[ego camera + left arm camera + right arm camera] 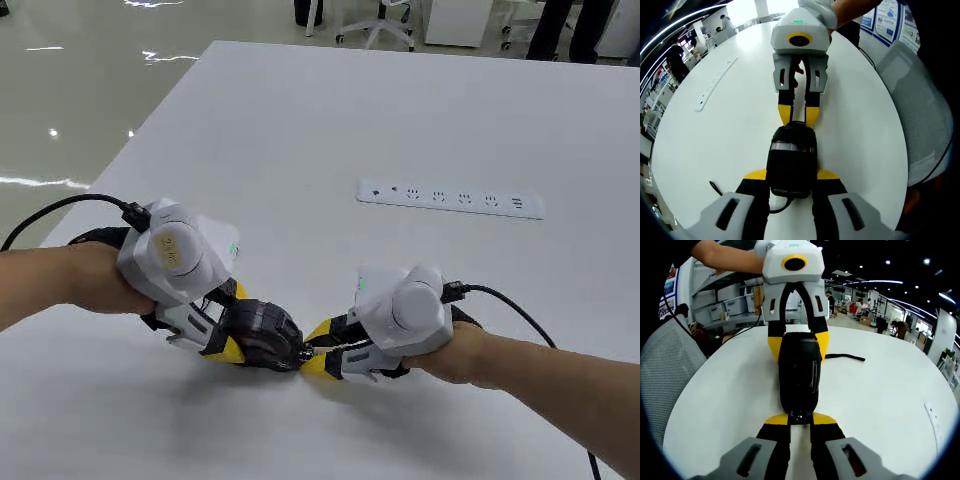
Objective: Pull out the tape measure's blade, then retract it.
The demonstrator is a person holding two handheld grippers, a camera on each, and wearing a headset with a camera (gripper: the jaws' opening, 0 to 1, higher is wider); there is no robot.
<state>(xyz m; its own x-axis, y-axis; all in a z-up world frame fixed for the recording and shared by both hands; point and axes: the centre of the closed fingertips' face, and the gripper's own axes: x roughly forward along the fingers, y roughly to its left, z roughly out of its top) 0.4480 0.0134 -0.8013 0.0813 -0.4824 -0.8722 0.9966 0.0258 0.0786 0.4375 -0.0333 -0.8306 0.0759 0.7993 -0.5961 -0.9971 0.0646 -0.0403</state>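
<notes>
Head view: tape measure mid-table

No legible text or labels.

A broad white tabletop spread across the centre, with a long white power strip lying right of centre. Glossy pale floor gleamed at upper left, and a white wheeled office chair stood at top.

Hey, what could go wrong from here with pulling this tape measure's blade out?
The right gripper pinches only the small blade tip, so it may slip and snap back. The left gripper clamps the tape measure by its rear sides; a hard pull might twist it loose.
</notes>
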